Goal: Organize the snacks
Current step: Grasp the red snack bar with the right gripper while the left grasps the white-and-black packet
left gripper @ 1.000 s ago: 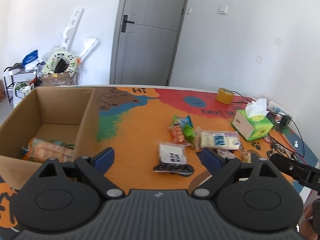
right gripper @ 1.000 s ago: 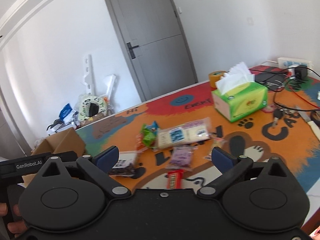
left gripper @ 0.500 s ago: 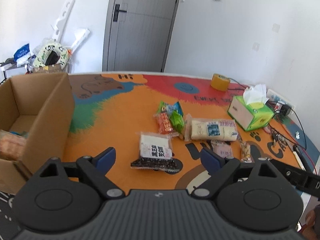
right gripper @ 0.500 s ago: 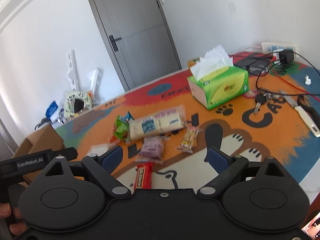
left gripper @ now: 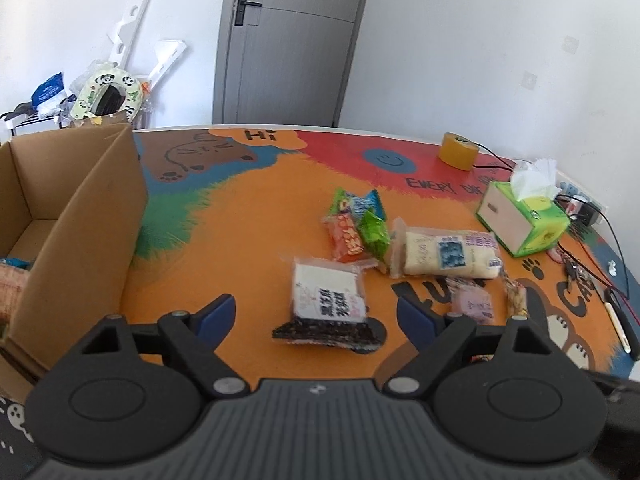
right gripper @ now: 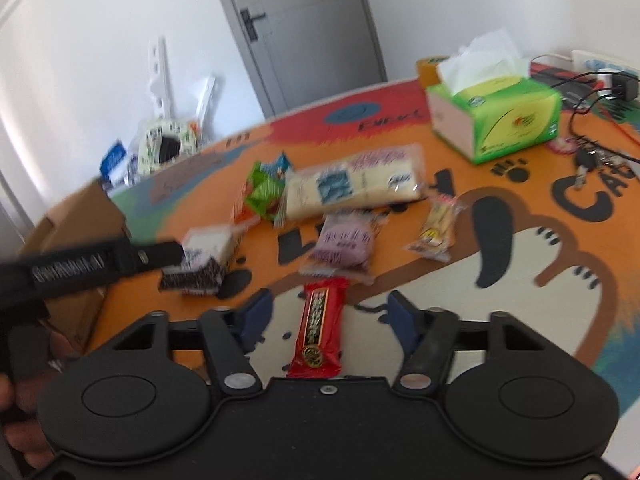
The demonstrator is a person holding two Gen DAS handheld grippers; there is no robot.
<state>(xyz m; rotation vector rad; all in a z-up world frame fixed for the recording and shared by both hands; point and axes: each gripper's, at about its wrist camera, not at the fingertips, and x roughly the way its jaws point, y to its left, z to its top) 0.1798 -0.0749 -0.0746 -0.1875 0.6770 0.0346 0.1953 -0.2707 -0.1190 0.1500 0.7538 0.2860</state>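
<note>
Several snack packets lie on the colourful table mat. My left gripper (left gripper: 316, 314) is open, its jaws closing slightly. A white and black packet (left gripper: 326, 300) lies flat between and just ahead of its blue pads (left gripper: 216, 312), untouched. My right gripper (right gripper: 330, 316) hangs low over a red bar (right gripper: 320, 328). Its jaws are closing with the bar between them, and the pads (right gripper: 404, 320) stand clear of the wrapper. Beyond lie a purple packet (right gripper: 344, 244), a small yellow packet (right gripper: 436, 228), a long cream packet (right gripper: 352, 188) and green and orange bags (right gripper: 262, 192). An open cardboard box (left gripper: 80, 220) stands at the left.
A green tissue box (left gripper: 524, 220) and a yellow tape roll (left gripper: 458, 150) stand at the back right. Cables, keys (right gripper: 588, 160) and a charger crowd the right edge. A white-handled tool (left gripper: 616, 320) lies near that edge. A hand holds the left tool at the lower left of the right wrist view.
Both grippers sank toward the table. The left one shifted right, away from the box, toward the white and black packet. The right jaws narrowed around the red bar.
</note>
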